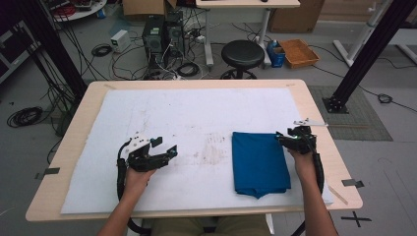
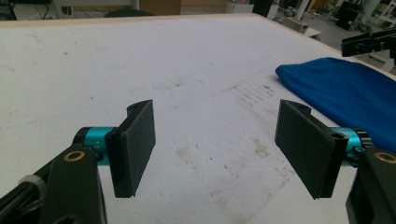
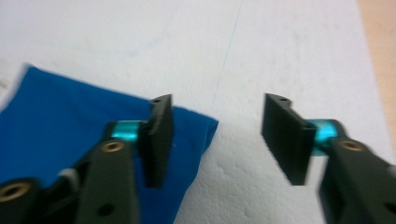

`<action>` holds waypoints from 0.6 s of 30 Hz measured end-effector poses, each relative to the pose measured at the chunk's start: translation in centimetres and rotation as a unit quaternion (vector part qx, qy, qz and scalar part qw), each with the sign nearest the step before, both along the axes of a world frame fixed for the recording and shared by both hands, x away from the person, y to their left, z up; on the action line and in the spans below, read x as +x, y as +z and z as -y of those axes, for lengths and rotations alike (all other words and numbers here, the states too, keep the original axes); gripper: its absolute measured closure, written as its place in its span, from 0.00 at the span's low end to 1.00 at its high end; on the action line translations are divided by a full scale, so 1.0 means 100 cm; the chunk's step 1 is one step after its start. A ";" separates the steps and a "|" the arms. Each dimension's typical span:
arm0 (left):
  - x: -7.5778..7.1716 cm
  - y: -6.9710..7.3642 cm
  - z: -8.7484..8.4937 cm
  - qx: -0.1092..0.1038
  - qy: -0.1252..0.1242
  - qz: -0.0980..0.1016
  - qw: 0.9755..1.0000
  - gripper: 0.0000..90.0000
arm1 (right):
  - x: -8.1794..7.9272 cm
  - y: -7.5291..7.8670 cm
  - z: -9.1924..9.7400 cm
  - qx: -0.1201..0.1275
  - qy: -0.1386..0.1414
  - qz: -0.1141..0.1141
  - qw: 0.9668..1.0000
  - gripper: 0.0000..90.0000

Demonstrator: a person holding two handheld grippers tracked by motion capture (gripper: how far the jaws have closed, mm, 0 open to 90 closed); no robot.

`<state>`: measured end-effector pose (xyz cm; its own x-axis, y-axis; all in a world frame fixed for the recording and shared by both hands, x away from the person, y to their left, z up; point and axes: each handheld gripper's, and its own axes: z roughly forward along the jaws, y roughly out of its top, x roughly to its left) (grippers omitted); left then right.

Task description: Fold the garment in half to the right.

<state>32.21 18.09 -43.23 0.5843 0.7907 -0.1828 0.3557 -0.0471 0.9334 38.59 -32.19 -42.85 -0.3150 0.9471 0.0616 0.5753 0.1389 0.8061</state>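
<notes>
Honestly, my biggest worry is the far right corner of the folded blue cloth [image 1: 259,163], which sits on the right part of the white foam sheet [image 1: 162,118]. My right gripper [image 1: 294,139] hangs just over that corner with its jaws apart and nothing between the pads; one jaw is above the fabric, the other above bare sheet. If I drag back carelessly, a pad could snag the top layer and peel the fold open (soft knit like this slides on itself easily). Closing too shallowly would catch only one layer and skew the neat rectangle.

My left gripper [image 1: 158,156] rests well apart from the cloth, jaws wide and empty, above a smudged patch of sheet.

That cloth looks matte, limp and slightly puffy at its rounded folded edge. Underneath, the sheet is pale, faintly grainy and stained, lying on a light wooden table [image 1: 314,105]. Both sets of pads are flat, black and ribbed.
</notes>
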 end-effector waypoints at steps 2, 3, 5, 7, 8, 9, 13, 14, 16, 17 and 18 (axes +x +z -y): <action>0.001 0.001 -0.002 -0.005 0.001 0.007 1.000 0.31 | -0.007 0.006 0.004 0.011 0.011 0.019 1.000 0.31; 0.002 0.002 -0.004 -0.008 0.002 0.012 1.000 0.29 | -0.011 0.009 0.004 0.012 0.021 0.026 0.999 0.29; 0.003 0.003 -0.007 -0.009 0.002 0.019 1.000 0.29 | -0.020 0.014 0.005 0.003 0.048 0.043 0.998 0.22; 0.003 0.004 -0.010 -0.008 0.002 0.026 1.000 0.29 | -0.028 0.017 0.004 -0.001 0.074 0.053 0.996 0.22; 0.003 0.004 -0.011 -0.005 0.001 0.030 1.000 0.29 | -0.033 0.019 0.004 -0.002 0.090 0.058 0.994 0.22; 0.003 0.005 -0.012 0.001 0.001 0.037 0.999 0.29 | -0.037 0.020 0.005 -0.005 0.099 0.066 0.993 0.22; 0.003 0.009 -0.019 0.012 -0.014 0.072 0.997 0.29 | -0.053 0.026 0.009 0.007 0.111 0.089 0.990 0.22; 0.004 0.009 -0.021 0.015 -0.017 0.075 0.997 0.29 | -0.057 0.028 0.009 0.007 0.110 0.096 0.989 0.22; 0.004 0.010 -0.024 0.016 -0.020 0.076 0.997 0.29 | -0.062 0.029 0.011 0.009 0.106 0.104 0.989 0.22; 0.004 0.010 -0.026 0.013 -0.019 0.076 0.997 0.29 | -0.063 0.029 0.011 0.013 0.107 0.105 0.989 0.22; 0.005 0.011 -0.028 0.013 -0.020 0.077 0.997 0.29 | -0.066 0.028 0.013 0.012 0.107 0.106 0.989 0.22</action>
